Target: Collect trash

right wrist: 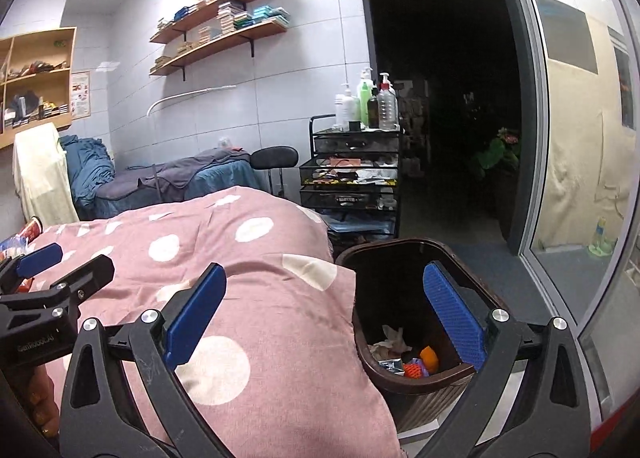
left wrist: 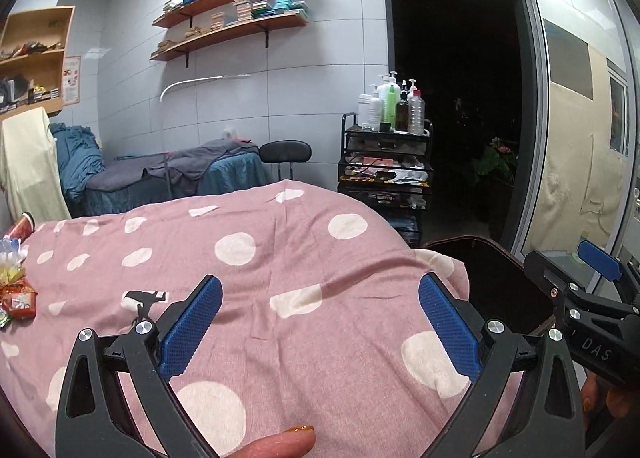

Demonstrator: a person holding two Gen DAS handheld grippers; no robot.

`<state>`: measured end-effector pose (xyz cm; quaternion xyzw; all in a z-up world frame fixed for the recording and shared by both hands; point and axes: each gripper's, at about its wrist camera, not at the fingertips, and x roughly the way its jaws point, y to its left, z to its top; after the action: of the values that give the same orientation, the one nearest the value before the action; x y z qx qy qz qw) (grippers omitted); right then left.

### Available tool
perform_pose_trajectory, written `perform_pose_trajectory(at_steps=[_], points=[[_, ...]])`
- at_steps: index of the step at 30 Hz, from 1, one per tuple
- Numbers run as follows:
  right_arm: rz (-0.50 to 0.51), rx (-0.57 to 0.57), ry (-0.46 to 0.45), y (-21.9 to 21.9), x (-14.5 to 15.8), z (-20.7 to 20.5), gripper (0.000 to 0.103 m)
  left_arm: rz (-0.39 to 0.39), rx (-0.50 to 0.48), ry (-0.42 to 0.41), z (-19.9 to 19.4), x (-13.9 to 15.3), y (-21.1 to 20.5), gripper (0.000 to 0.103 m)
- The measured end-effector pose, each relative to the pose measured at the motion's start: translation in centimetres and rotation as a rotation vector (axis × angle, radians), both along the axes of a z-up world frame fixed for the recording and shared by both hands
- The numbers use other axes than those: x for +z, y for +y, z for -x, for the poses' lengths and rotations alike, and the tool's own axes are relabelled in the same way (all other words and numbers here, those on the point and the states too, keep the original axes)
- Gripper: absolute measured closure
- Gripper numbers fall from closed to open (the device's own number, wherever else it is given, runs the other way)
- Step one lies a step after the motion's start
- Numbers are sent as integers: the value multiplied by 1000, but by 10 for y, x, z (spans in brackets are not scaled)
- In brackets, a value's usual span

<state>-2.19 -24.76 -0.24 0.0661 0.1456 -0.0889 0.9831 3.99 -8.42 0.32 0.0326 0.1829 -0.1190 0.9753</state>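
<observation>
My left gripper hangs over the pink spotted blanket with its blue pads spread wide and nothing between them; one of my fingertips shows at the bottom edge below it. My right gripper is just as wide apart and empty, its left pad over the blanket's edge and its right pad over the mouth of the brown bin. The bin stands on the floor, tight against the right side of the bed. Inside it, at the bottom, I see crumpled white paper, an orange scrap and some other small bright bits. In the right camera my left gripper shows at the left edge, and in the left camera my right gripper shows at the right edge, so the two are side by side.

Farther off to my left, more trash lies on the blanket near its far left edge: red wrappers, a clear plastic bottle and a red cup on its side.

Beyond the bed stands a black wire cart with bottles on top, next to a dark open doorway. To the left of it are a black stool and a second bed draped in blue and grey cloth. Wooden shelves hang on the white tiled wall above.
</observation>
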Motion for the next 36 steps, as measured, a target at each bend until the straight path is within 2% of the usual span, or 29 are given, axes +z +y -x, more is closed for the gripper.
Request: perform_pose_trajectory(at_steps=[10,36], points=[[18,33,-38,12,1,14,6,5,28,-22,11,1,7,5],[-19,27,-19,2,-5,9,6,13,54,-10,9,-1,17,5]])
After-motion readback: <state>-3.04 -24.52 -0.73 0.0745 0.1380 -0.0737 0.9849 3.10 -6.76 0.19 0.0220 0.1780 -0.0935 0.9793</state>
